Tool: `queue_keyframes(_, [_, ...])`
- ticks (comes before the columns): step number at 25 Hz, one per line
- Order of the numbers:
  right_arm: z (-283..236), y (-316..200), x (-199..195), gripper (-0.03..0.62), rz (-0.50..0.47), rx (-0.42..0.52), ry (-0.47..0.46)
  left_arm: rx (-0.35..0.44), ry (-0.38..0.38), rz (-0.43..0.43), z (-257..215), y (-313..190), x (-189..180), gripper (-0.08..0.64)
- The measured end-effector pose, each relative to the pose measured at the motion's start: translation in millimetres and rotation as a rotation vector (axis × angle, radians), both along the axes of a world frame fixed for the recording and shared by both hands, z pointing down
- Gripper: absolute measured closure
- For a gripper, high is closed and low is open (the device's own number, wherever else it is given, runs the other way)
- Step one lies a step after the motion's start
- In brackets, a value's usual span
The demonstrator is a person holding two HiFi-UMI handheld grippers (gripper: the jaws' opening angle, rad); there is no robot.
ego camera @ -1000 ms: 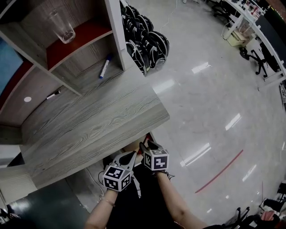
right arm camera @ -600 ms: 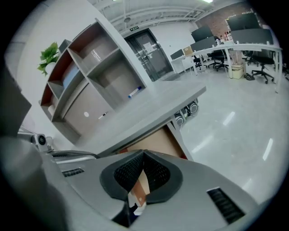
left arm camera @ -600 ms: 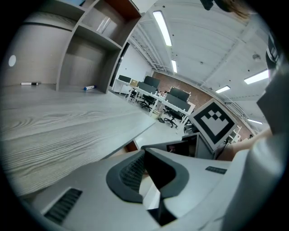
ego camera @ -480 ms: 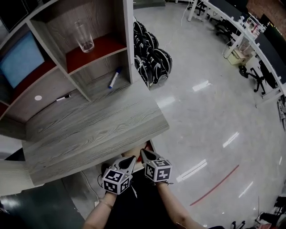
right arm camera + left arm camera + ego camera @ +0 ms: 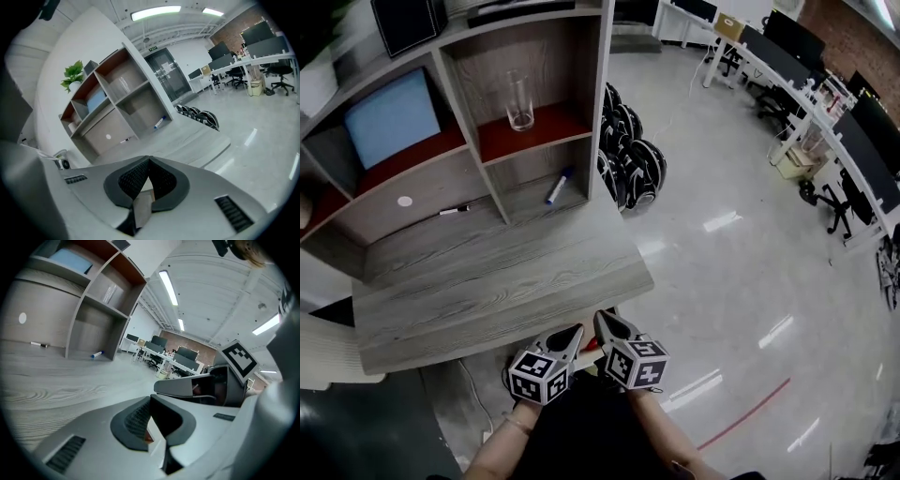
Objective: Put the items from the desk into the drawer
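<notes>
White marker (image 5: 559,186), blue cap; lying flat in lower cubby (image 5: 534,171).

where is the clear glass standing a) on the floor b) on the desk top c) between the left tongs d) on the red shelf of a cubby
d: the clear glass stands upright on the red shelf, in the cubby above the one holding the blue marker.

Grey wood desk (image 5: 487,281), blue marker (image 5: 559,187), black pen (image 5: 454,211) at back
</notes>
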State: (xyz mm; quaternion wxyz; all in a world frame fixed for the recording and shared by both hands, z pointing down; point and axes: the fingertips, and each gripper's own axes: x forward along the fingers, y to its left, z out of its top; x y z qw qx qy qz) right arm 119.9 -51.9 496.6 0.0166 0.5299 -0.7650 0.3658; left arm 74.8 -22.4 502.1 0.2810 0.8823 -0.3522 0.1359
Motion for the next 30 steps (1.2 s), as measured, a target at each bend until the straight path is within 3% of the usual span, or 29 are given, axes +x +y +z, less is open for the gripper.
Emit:
queue_keyframes(3, [-19, -2, -5, 0.601, -0.016, 0.039, -0.028, 0.030, 0.025, -0.028, -14, -5, -7, 0.537])
queue_keyframes(11, [-40, 1, -33, 0.601, -0.101, 0.115, 0.026, 0.076, 0.054, -0.070, -34, -1, -26, 0.537])
queue_keyframes(21, [-44, 5, -46, 0.601, -0.130, 0.123, 0.017, 0.092, 0.031, -0.144, -37, 5, -50, 0.535])
queue_keyframes(30, [-51, 7, -82, 0.601, -0.261, 0.156, 0.027, 0.114, -0.007, -0.214, -42, -2, -74, 0.534])
